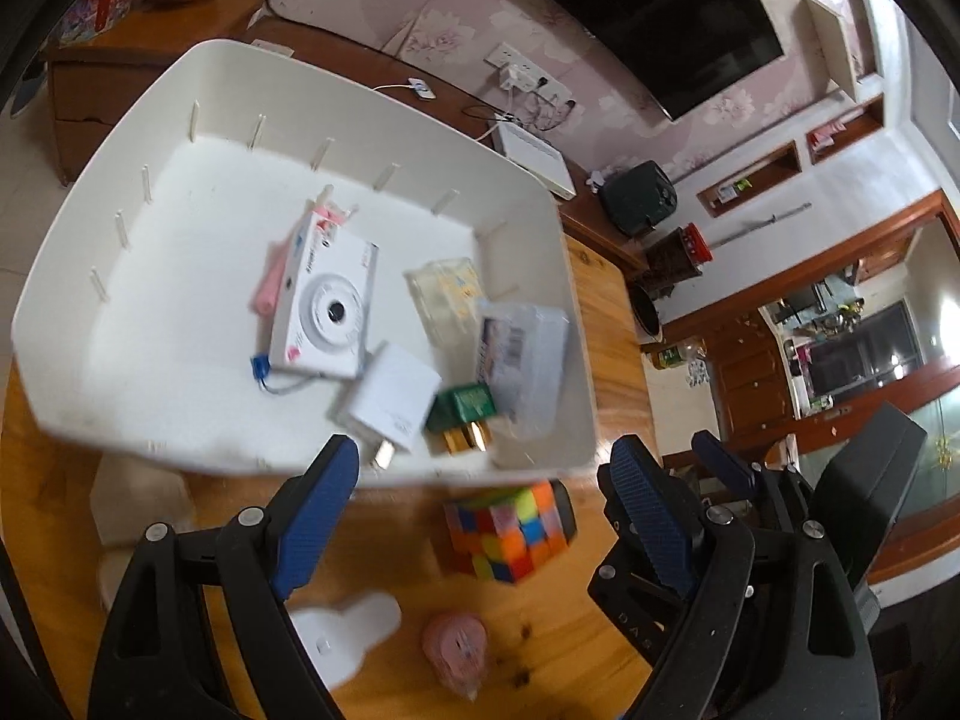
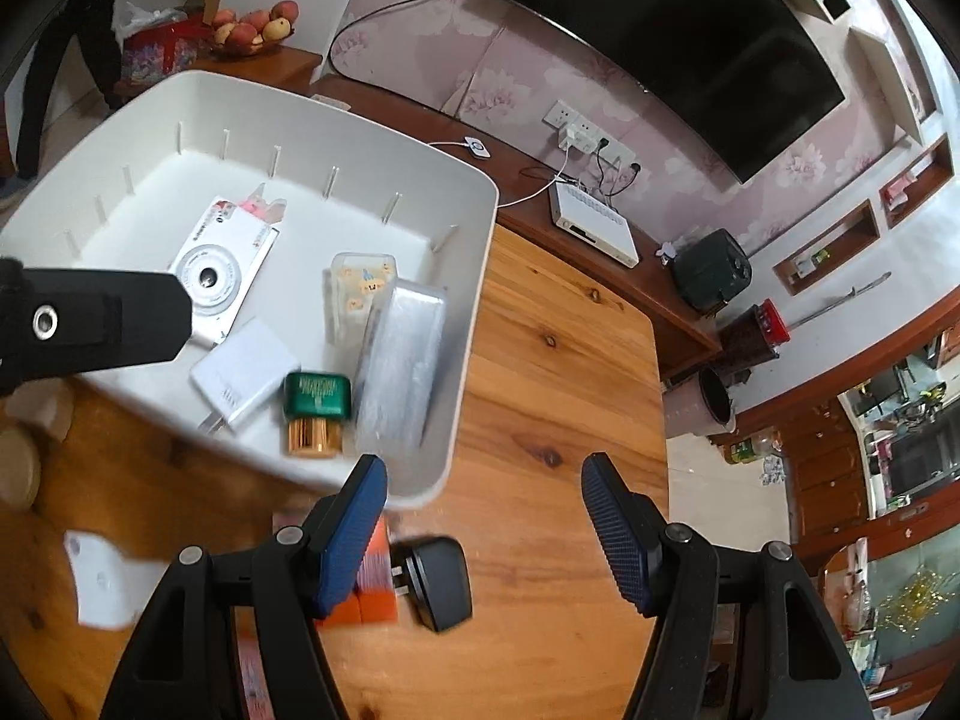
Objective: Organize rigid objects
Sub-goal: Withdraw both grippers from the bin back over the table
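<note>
A white plastic bin point(image 1: 120, 192) is shown resting on a wooden table point(image 2: 558, 360), tilted in both fisheye views. Inside it, a white compact camera point(image 1: 327, 312) is seen lying over a pink item point(image 1: 270, 285), with a white charger block point(image 1: 390, 399), a green-capped bottle with a gold body point(image 2: 316, 411), a pale translucent box point(image 2: 360, 288) and a clear wrapped case point(image 2: 402, 372) grouped toward the near right corner. Outside the bin, a multicoloured puzzle cube point(image 1: 504, 531), a white rabbit-shaped piece point(image 1: 342, 636) and a small pink figure point(image 1: 456, 648) are seen on the table, together with a black plug adapter point(image 2: 438, 582) just beside an orange object point(image 2: 375, 582). The left gripper point(image 1: 480, 516) is held above the cube with its jaws spread wide and nothing between them. The right gripper point(image 2: 486, 516) is likewise held apart and empty, above bare wood.
</note>
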A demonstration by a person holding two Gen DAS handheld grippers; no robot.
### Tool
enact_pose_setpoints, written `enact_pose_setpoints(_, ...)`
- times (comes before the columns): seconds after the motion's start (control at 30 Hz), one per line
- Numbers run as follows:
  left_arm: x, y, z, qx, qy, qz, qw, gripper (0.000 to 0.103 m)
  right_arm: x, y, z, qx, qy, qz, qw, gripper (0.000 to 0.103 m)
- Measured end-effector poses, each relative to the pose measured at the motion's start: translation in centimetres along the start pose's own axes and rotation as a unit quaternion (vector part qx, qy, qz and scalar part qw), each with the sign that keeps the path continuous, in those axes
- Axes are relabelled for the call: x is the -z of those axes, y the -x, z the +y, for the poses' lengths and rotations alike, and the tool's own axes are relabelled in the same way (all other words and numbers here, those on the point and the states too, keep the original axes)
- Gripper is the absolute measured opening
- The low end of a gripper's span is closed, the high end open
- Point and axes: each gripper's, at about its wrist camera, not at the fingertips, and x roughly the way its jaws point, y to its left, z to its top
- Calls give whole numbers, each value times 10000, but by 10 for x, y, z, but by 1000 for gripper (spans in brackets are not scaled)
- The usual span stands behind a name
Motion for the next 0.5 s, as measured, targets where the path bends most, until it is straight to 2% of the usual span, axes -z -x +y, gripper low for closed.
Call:
enact_pose_setpoints(0.17, 25, 15, -14, -20, -68, 75, 9999, 88, 24, 23, -12, -159, -18, -127, 9998, 68)
enact_pose_setpoints(0.5, 95, 19, -23, -230, -277, 503, 9981, 88, 93, 50, -9, -658, 207, -38, 9976, 68)
